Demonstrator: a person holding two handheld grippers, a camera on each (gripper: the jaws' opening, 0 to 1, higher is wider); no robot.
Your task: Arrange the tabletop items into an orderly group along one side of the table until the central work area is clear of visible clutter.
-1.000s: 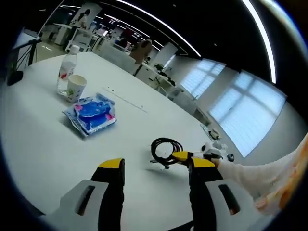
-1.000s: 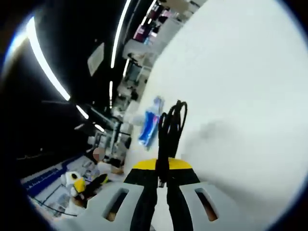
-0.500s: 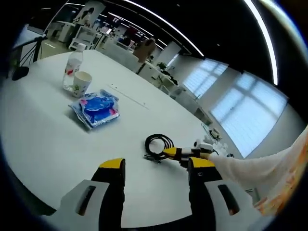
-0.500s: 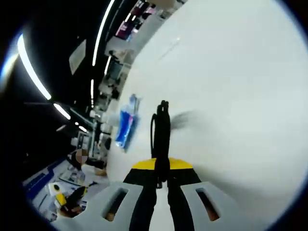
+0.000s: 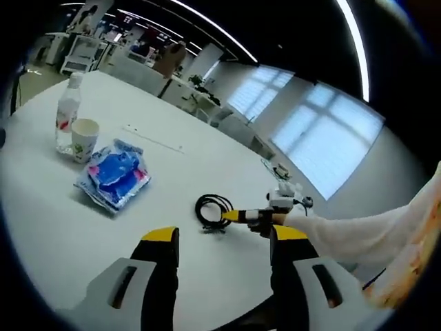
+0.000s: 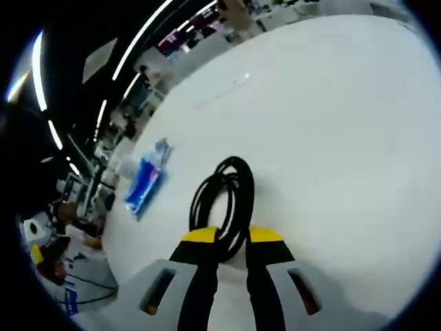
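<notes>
A coiled black cable (image 6: 224, 196) lies flat on the white table (image 6: 331, 138), also seen as the cable (image 5: 212, 209) in the left gripper view. My right gripper (image 6: 232, 236) has its jaws slightly apart, with the coil's near loop between the yellow tips. It enters the left gripper view as the right gripper (image 5: 249, 216), touching the coil. My left gripper (image 5: 224, 236) stands open above the table's near edge with nothing between its fingers. Further left lie a blue snack packet (image 5: 114, 181), a paper cup (image 5: 85, 140) and a water bottle (image 5: 67, 121).
The blue packet (image 6: 143, 184) lies beyond the coil to the left in the right gripper view. A person's pale sleeve (image 5: 358, 234) reaches in behind the right gripper. Office desks and chairs stand around the table, with bare tabletop on the far side.
The cable hung edge-on in the shut right jaws; now it lies flat on the table and the jaws have parted. The left gripper's view has swung, so the packet, cup and bottle appear further left.
</notes>
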